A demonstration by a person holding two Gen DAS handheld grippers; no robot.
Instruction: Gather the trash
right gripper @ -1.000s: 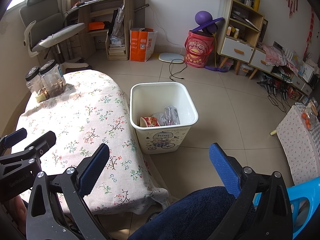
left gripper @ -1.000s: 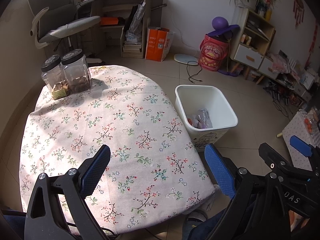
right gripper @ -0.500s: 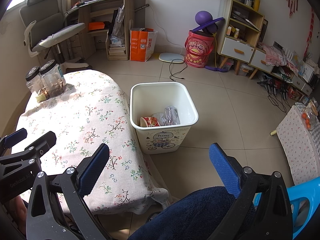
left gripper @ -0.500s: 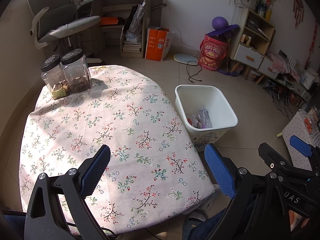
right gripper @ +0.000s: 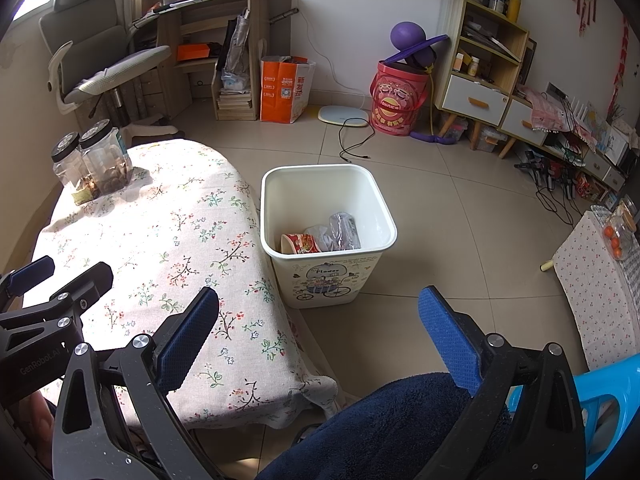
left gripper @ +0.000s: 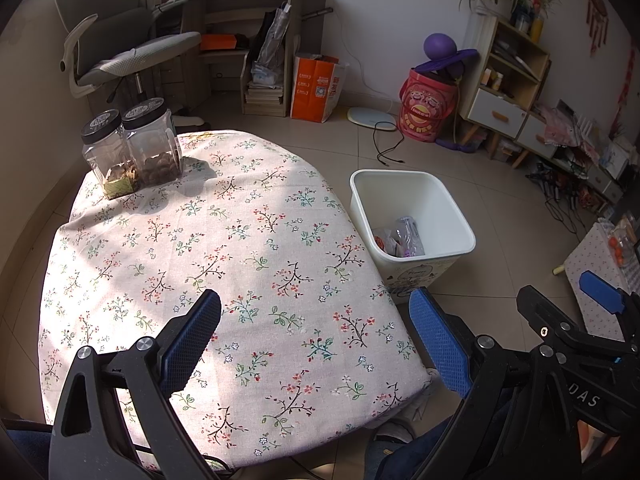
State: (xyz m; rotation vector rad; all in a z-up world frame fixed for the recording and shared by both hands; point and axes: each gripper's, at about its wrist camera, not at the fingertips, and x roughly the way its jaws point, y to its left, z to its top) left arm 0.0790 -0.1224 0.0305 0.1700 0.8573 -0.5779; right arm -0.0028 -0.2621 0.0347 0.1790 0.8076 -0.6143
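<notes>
Left gripper (left gripper: 316,340) and right gripper (right gripper: 320,332) fingers spread, empty; white trash bin (right gripper: 376,264) beside floral counter (left gripper: 240,240) holds wrappers

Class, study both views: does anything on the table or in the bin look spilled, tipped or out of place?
Nothing stands out. The two jars stand upright, lids on, on the tablecloth. The trash sits inside the upright bin. Both claws, left and right, are open and hold nothing.
</notes>
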